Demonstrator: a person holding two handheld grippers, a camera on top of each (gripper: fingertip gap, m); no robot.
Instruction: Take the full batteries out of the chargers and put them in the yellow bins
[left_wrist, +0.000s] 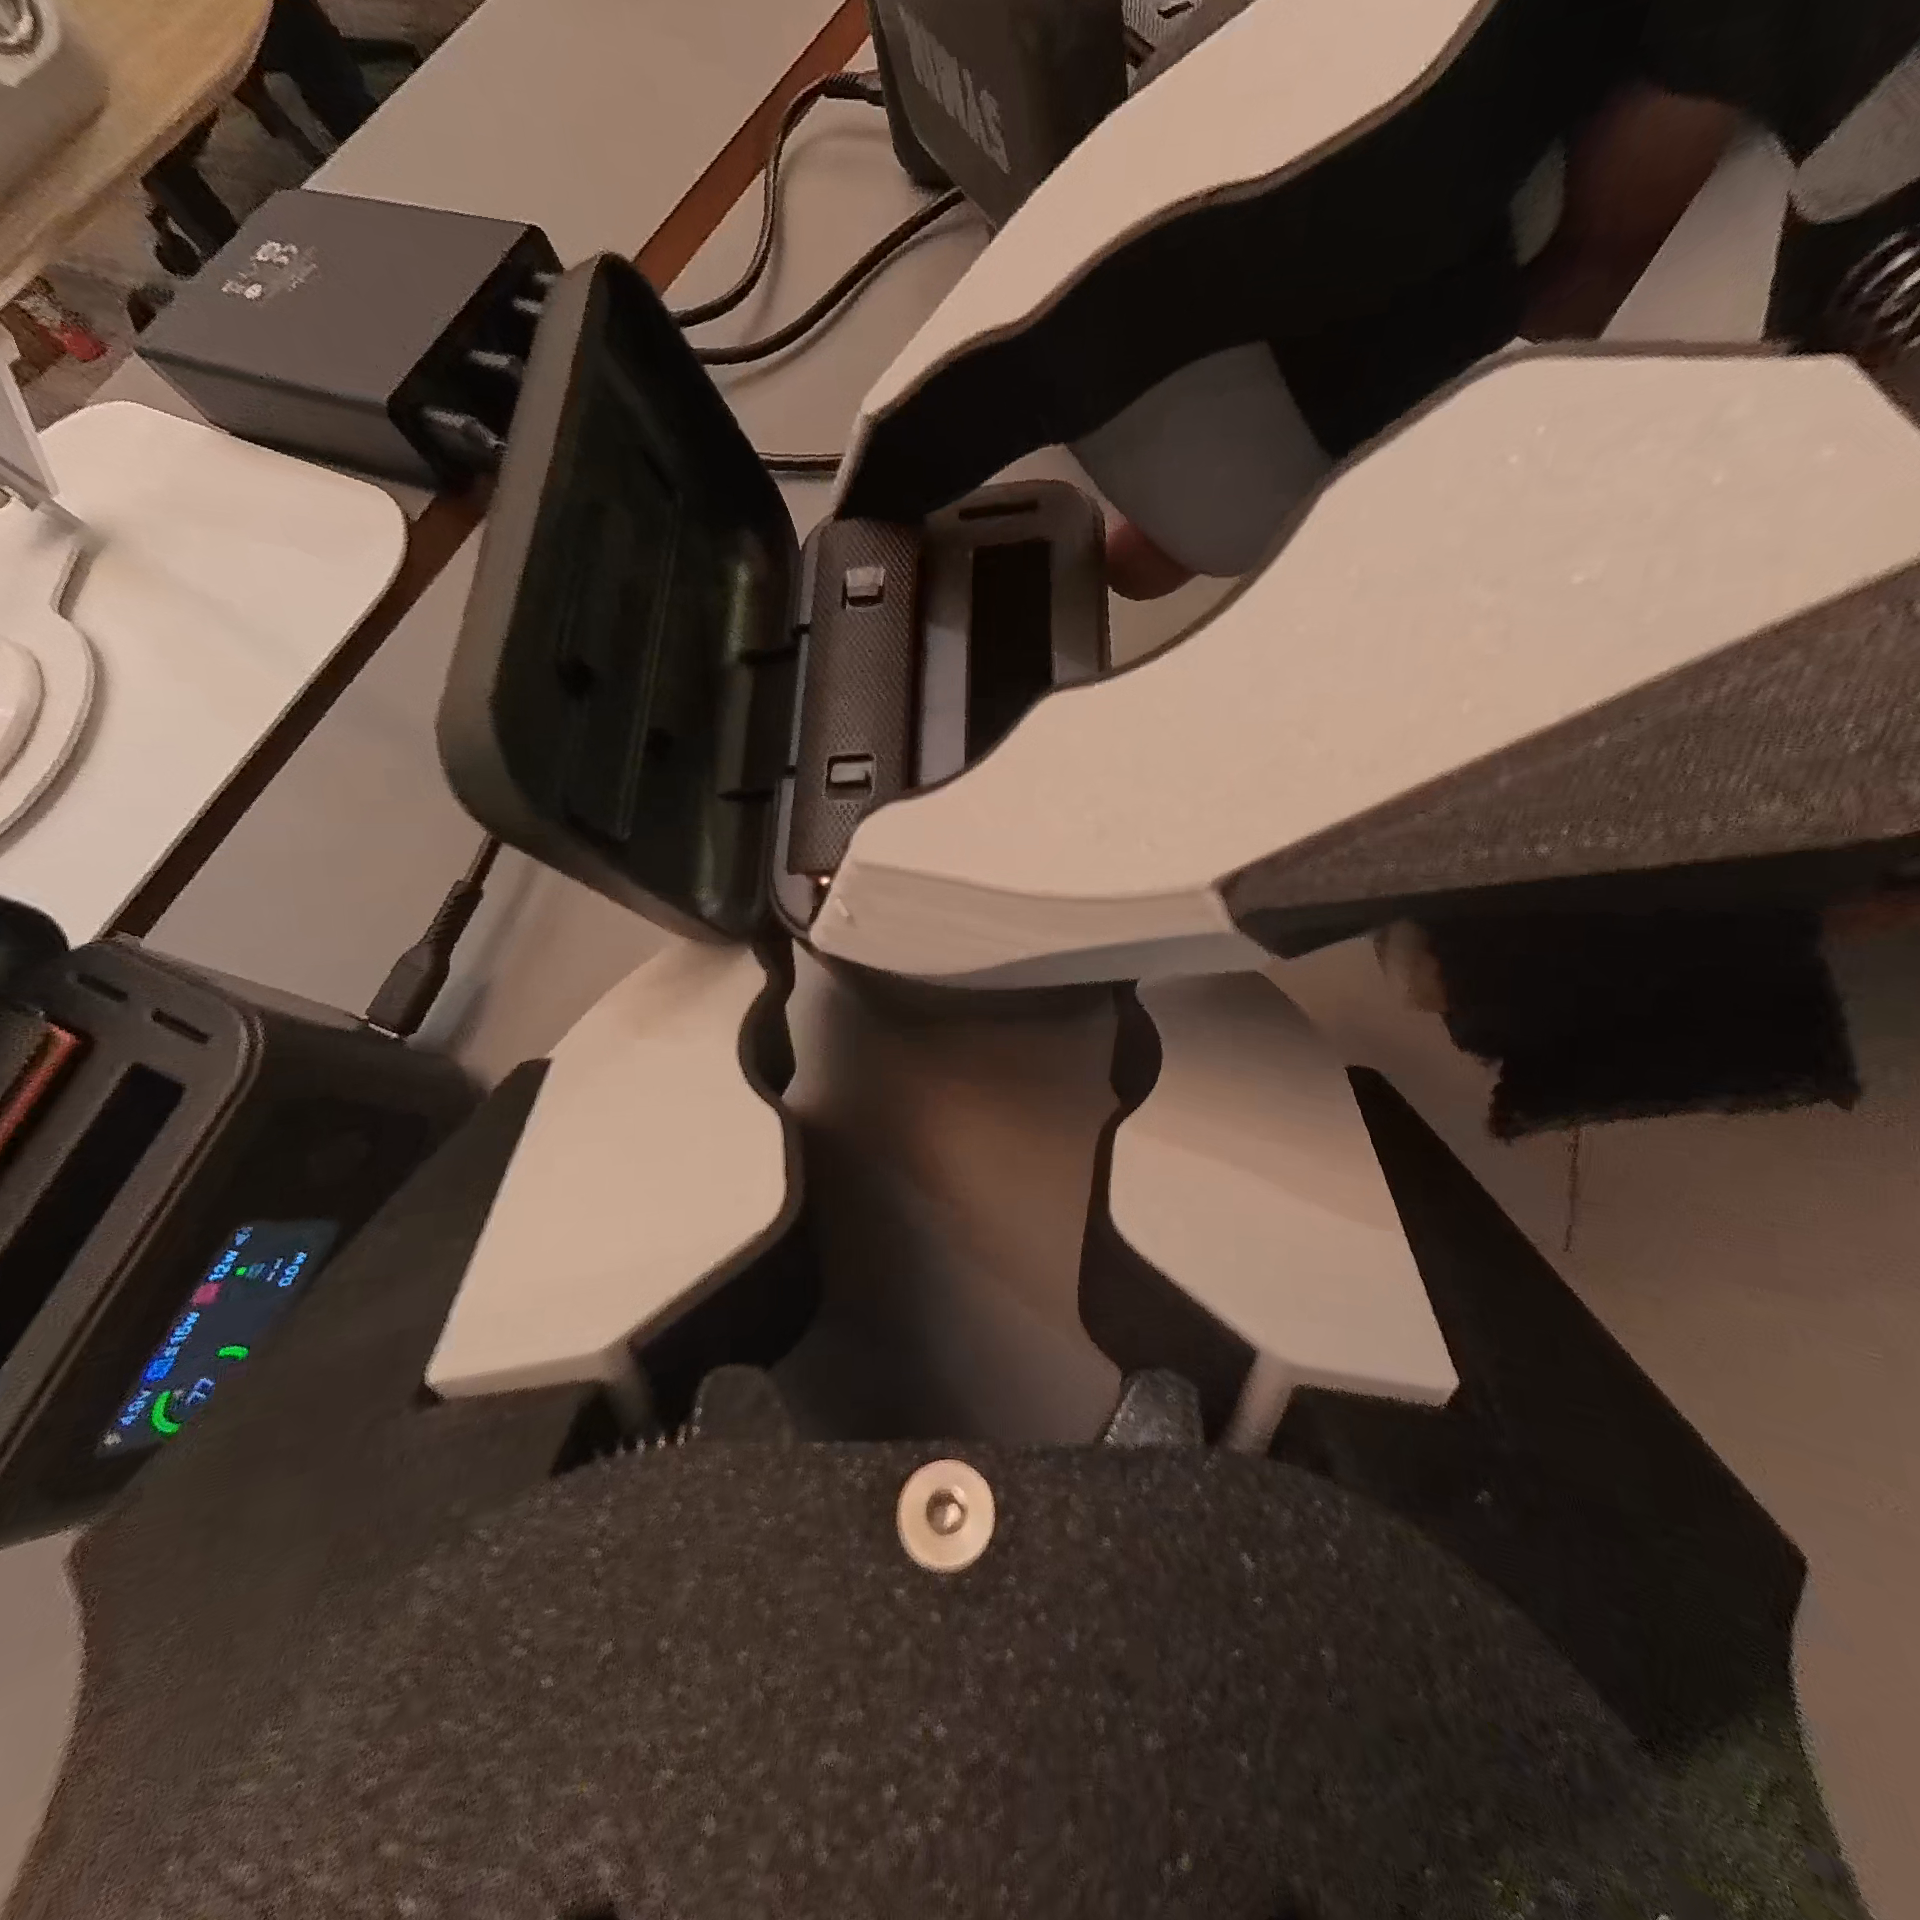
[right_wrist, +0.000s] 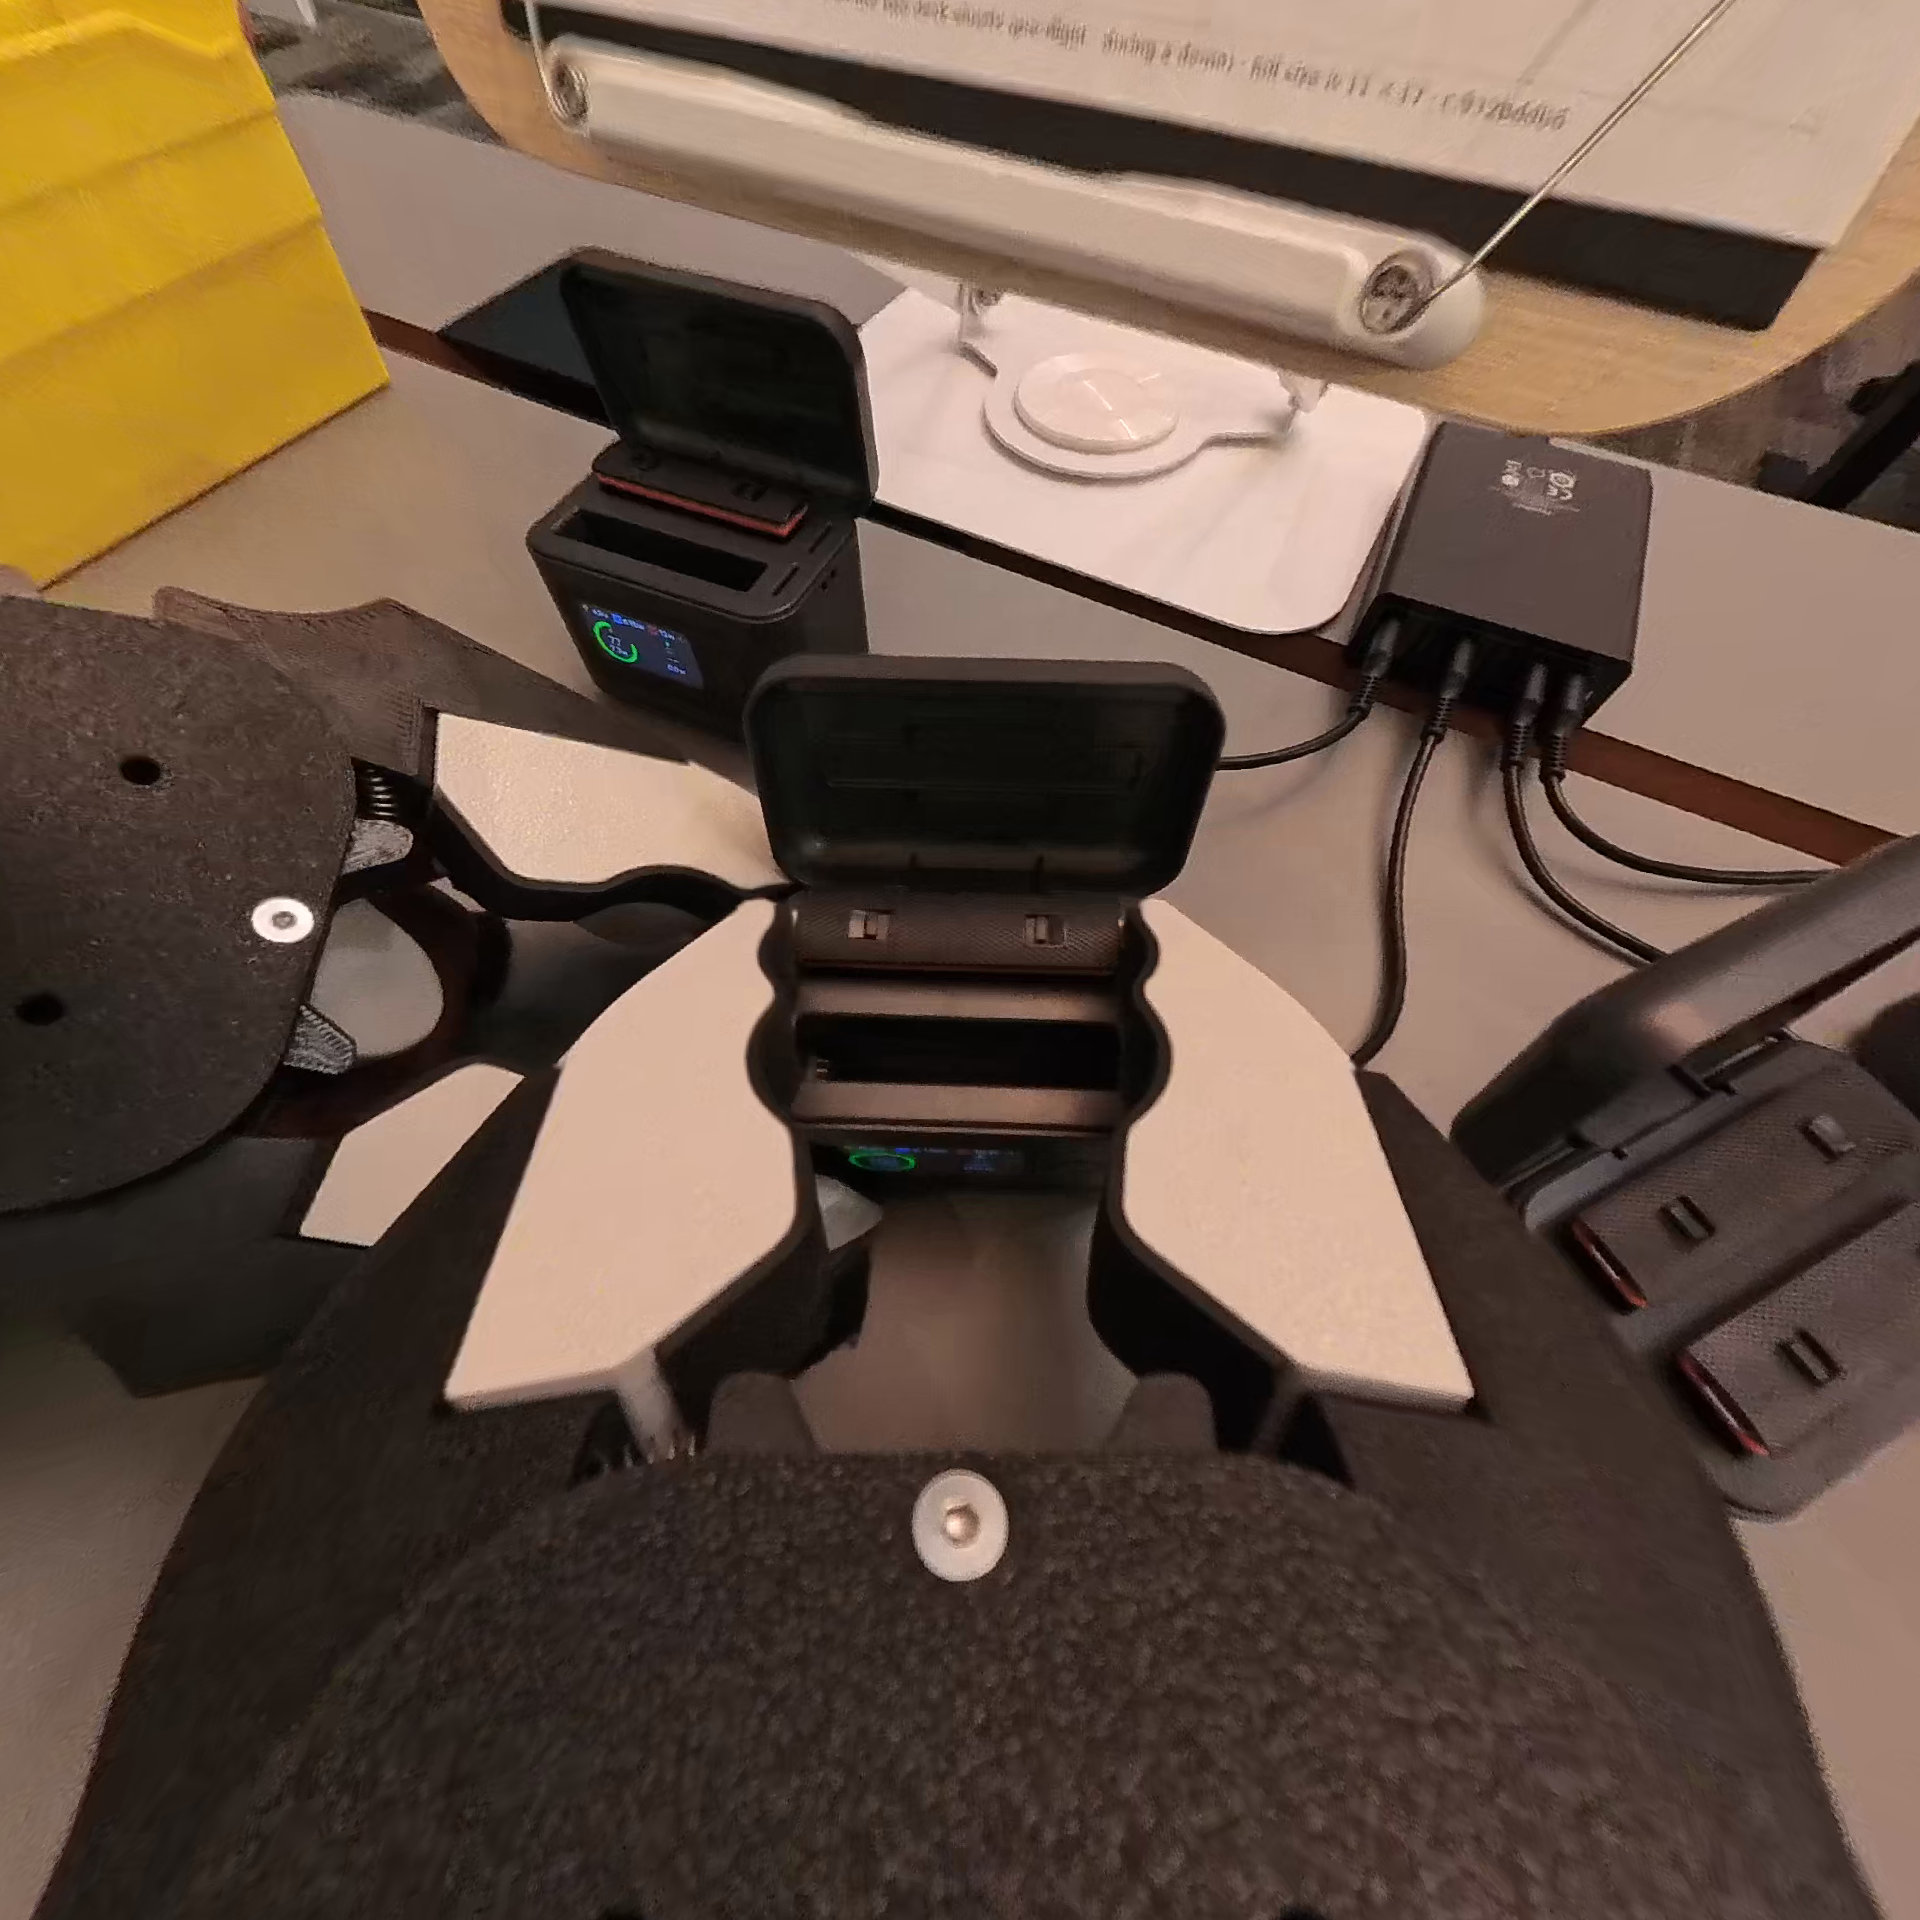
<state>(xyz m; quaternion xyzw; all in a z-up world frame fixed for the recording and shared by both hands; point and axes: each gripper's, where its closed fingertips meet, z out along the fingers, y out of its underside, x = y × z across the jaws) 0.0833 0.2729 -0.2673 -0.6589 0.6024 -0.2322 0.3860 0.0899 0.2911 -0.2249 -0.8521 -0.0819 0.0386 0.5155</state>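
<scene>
As I watch remotely, count: three open chargers, one yellow bin (right_wrist: 156, 291).
Right gripper (right_wrist: 956, 920): above, fingers pressed on the middle charger's (right_wrist: 956, 1101) sides.
Left gripper (left_wrist: 951, 987): spread, empty, tips by that charger's base.
Battery (right_wrist: 956, 940): dark, textured, in its rear slot; front slot empty.

The right gripper's fingers (right_wrist: 665, 1049) hide the near charger's (right_wrist: 977, 1029) sides; the yellow bin (right_wrist: 156, 291) is cut off at the left edge.

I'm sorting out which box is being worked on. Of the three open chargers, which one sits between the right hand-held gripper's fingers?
The middle charger, straddled by the right hand-held gripper. The far charger and the right-edge charger stand clear.
</scene>
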